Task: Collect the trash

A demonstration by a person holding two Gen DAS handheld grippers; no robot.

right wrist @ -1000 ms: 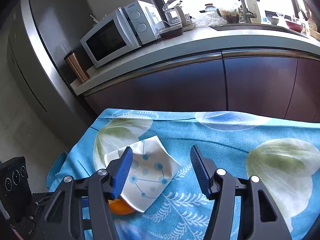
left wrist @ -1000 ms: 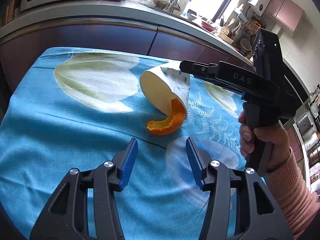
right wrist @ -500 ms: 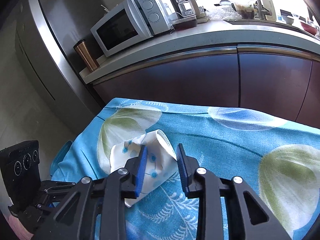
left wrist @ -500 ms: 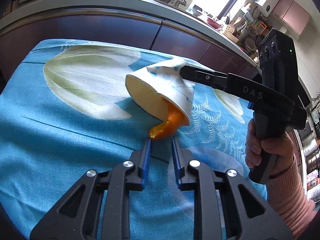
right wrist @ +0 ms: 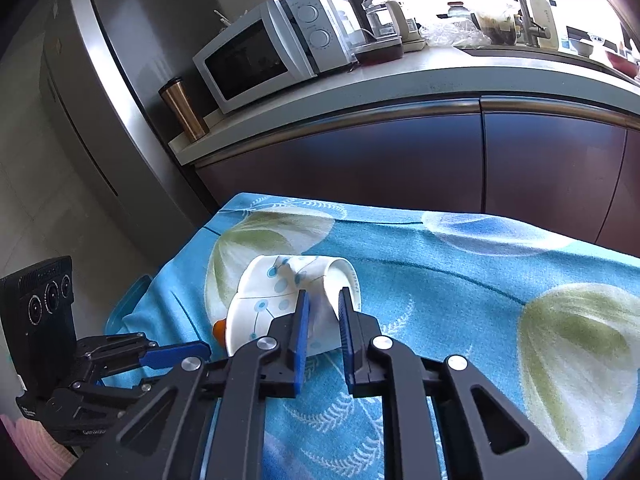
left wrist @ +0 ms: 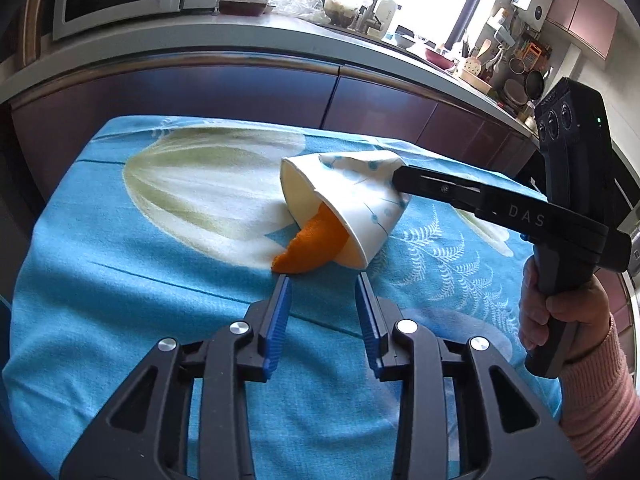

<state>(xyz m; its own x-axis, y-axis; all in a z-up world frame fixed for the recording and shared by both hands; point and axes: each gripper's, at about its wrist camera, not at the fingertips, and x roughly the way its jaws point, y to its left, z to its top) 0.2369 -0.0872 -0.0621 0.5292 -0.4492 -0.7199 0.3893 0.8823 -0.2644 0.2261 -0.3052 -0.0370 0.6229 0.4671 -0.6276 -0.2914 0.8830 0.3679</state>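
A: Where's the trash?

B: On the desk (left wrist: 120, 280), the one with the blue flowered cloth. A paper cup (left wrist: 352, 208) lies tipped on its side, mouth toward my left tool (left wrist: 323, 280). An orange peel (left wrist: 310, 246) sticks halfway out of the mouth, resting on the cloth.

A: Tool states?

B: My right tool (right wrist: 323, 300) has just been closing and now pinches the cup's base end; the wall is creased between the pads. My left tool has just been opening. It's part spread with nothing between the pads, tips just short of the peel.

A: Handling?

B: My guess is the cup's light and thin. It's already crumpling, so more squeeze will only flatten it. The folded base end looks like the firmest hold. It could tip and spill when lifted. The peel looks soft, curved and light, probably a bit slick on the inner side. I'd take it across the exposed tip, or just nudge it deeper into the cup.

A: Anything in the way?

B: Nothing on the cloth near the cup. Behind the desk there's a dark cabinet front, then a counter (right wrist: 400, 76) with a microwave (right wrist: 272, 44), a copper tumbler (right wrist: 182, 108) and a kettle, all well apart. My two tools are near each other around the cup; that's the only crowding.
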